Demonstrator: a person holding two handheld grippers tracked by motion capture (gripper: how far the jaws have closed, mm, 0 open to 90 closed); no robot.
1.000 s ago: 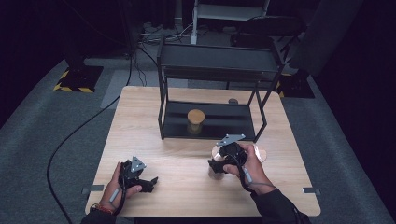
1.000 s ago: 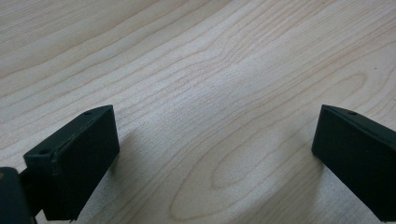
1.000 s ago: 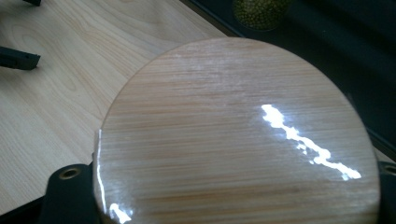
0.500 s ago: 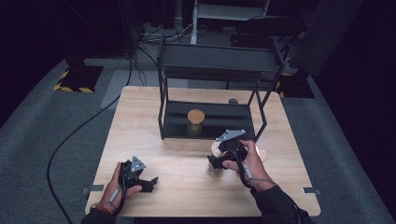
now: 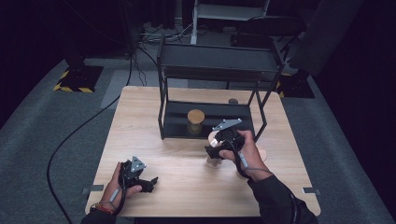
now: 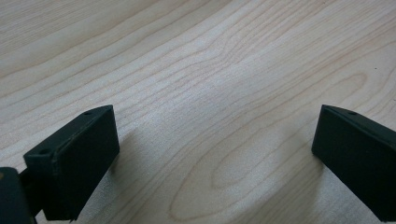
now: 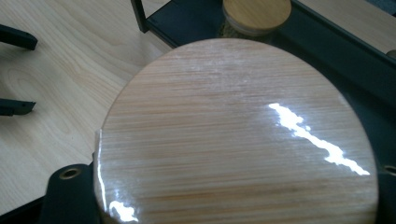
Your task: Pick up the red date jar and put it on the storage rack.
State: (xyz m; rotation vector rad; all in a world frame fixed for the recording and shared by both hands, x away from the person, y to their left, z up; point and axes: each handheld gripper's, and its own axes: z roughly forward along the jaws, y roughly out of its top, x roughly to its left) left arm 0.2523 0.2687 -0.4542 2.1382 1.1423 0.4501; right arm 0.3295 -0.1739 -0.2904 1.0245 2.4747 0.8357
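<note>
Grips a bamboo-lidded jar (image 7: 233, 135) in the right tool (image 5: 215, 149), one black jaw at each side under the wide lid; looks pinched tight, though the lid hides the actual contact. Holds that jar upright near the middle of the desk (image 5: 187, 196), just in front of the black rack (image 5: 219, 60) and right of its centre. Faces far and slightly left from there, straight at the rack's lower shelf (image 5: 233, 122), with a second jar (image 5: 195, 120) already standing on the left half of that shelf. Leaves the bare right half of the shelf directly beyond the held jar, so probably calls for a short push away from the person, low enough to slip the lid beneath the upper shelf and clear of the rack's near right leg. Keeps the jar's long axis vertical, which suits a level slide and no tilt. Rests the left tool (image 5: 148, 181) on the near left of the desk, jaws spread wide over bare wood, grasping nothing, well apart from both jars and from the rack. Puts the right hand far nearer the shelf than the left, so likely a one-handed move.
</note>
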